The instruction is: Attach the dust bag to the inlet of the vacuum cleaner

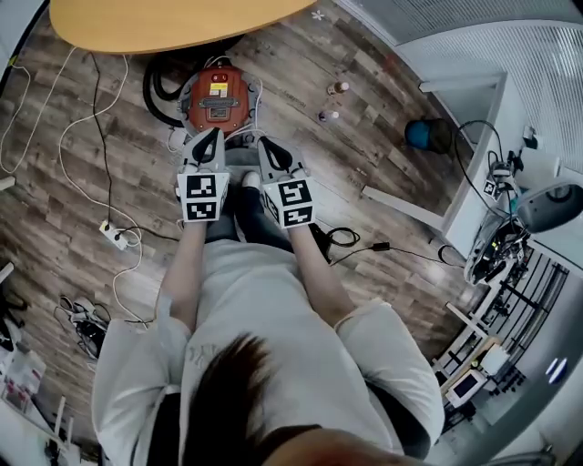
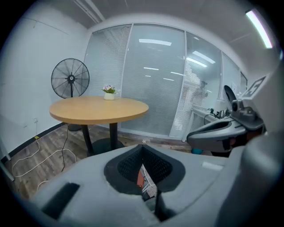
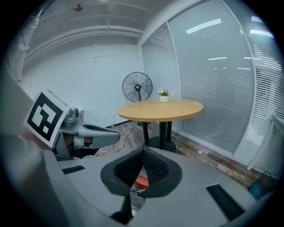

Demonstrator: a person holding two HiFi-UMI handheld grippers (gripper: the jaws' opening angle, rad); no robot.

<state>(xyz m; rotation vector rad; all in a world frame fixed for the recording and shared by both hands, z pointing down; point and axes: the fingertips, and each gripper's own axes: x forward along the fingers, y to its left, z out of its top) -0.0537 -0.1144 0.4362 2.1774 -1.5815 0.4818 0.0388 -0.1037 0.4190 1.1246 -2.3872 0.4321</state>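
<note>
Head view shows your left tongs point(image 1: 209, 138) and right tongs point(image 1: 271, 146) closed on nothing, near the round orange vacuum cleaner point(image 1: 219, 98) on wood-plank floor point(image 1: 383, 164).

"Where's the vacuum cleaner point(image 1: 217, 98)?"
"Upright on the wood floor point(image 1: 55, 209), just off the round table point(image 1: 164, 23). It has a round orange-red top with a black handle and a yellow label."
"And the hose point(image 1: 159, 91)?"
"Black, coiled right beside it."
</note>
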